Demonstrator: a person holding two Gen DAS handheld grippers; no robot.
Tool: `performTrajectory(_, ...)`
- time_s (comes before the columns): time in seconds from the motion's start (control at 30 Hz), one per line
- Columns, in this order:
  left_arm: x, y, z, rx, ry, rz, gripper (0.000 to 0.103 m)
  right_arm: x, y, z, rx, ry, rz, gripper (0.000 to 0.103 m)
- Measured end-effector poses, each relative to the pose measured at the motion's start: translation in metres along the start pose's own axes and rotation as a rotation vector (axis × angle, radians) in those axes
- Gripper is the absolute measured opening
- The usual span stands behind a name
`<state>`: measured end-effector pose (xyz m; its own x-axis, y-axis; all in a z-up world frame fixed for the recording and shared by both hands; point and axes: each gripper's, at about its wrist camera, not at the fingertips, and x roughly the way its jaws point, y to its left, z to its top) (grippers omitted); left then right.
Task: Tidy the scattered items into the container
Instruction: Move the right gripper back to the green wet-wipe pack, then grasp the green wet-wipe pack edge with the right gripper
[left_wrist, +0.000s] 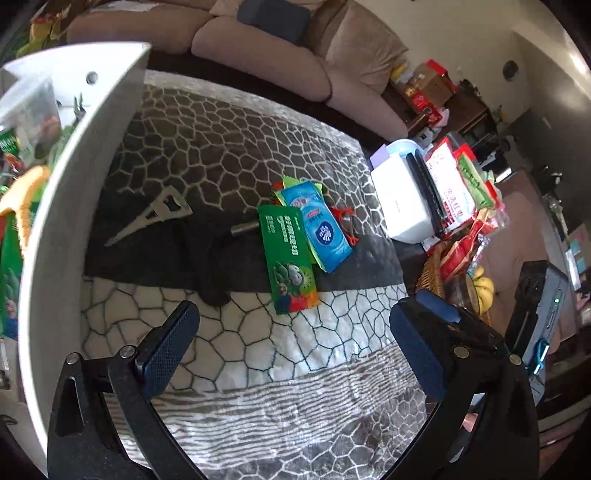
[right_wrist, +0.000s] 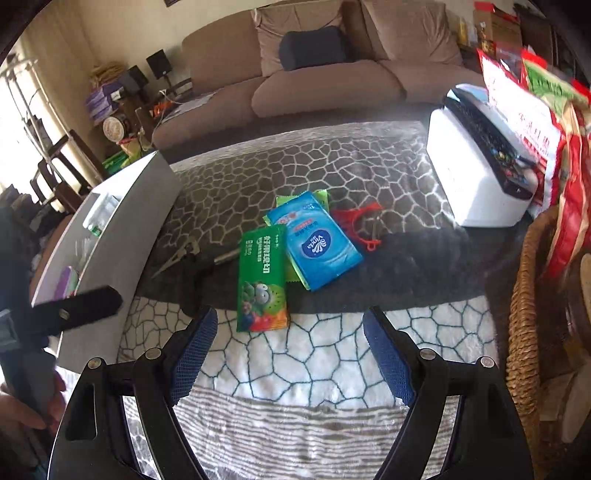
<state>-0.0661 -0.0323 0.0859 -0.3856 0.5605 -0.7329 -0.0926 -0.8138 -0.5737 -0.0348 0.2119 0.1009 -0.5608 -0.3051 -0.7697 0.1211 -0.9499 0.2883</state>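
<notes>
1. Left gripper (left_wrist: 295, 350) and right gripper (right_wrist: 288, 354), lower frame: jaws apart, empty.
2. Green packet (right_wrist: 263, 280) and blue packet (right_wrist: 320, 243) lie mid-frame on the table (right_wrist: 332, 354).
3. White container (left_wrist: 92, 177) stands at left.

Left gripper (left_wrist: 295, 332) and right gripper (right_wrist: 290, 347), jaws wide, empty.

Light: daylight, brightest at the window (right_wrist: 14, 122) in the right wrist view's upper left
Glare: hazy veil upper right
Shadows: dark band mid-frame
Blur: left edges smeared
Distortion: fisheye bending, black corners
</notes>
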Motion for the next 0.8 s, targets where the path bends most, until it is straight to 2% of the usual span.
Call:
performTrajectory(0.03,0.013,0.004,-0.002,-0.023,0.020,-0.032,0.103,0.004,-0.011,0.000,0.037,0.007,0.045,0.082)
performTrajectory(0.07,0.024,0.007,-0.003,-0.043,0.032,-0.052,0.103,0.009,-0.022,0.001,0.080,0.016,0.092,0.076)
performTrajectory(0.17,0.049,0.018,0.000,-0.099,0.047,-0.083,0.102,0.030,-0.048,0.001,0.215,0.046,0.200,0.049)
performTrajectory(0.27,0.066,0.028,0.010,-0.157,0.046,-0.089,0.101,0.052,-0.061,0.002,0.305,0.066,0.305,0.048)
performTrajectory(0.43,0.084,0.031,0.029,-0.174,0.034,-0.085,0.099,0.078,-0.036,0.002,0.157,0.080,0.267,0.046)
performTrajectory(0.5,0.090,0.029,0.036,-0.162,0.040,-0.087,0.097,0.084,-0.024,0.001,0.096,0.078,0.248,0.040)
performTrajectory(0.6,0.098,0.027,0.042,-0.156,0.052,-0.100,0.094,0.093,-0.012,-0.004,0.022,0.082,0.225,0.039)
performTrajectory(0.67,0.104,0.028,0.043,-0.164,0.056,-0.119,0.085,0.099,-0.007,-0.006,-0.002,0.087,0.219,0.034)
performTrajectory(0.7,0.105,0.026,0.044,-0.152,0.054,-0.109,0.084,0.102,-0.005,-0.007,-0.011,0.086,0.210,0.020)
performTrajectory(0.73,0.106,0.024,0.045,-0.135,0.054,-0.112,0.080,0.104,-0.004,-0.008,-0.018,0.085,0.206,0.012)
performTrajectory(0.77,0.108,0.023,0.047,-0.130,0.063,-0.137,0.065,0.107,-0.004,-0.009,-0.017,0.090,0.205,0.010)
performTrajectory(0.8,0.110,0.023,0.048,-0.137,0.080,-0.161,0.055,0.110,-0.004,-0.011,-0.012,0.095,0.215,0.010)
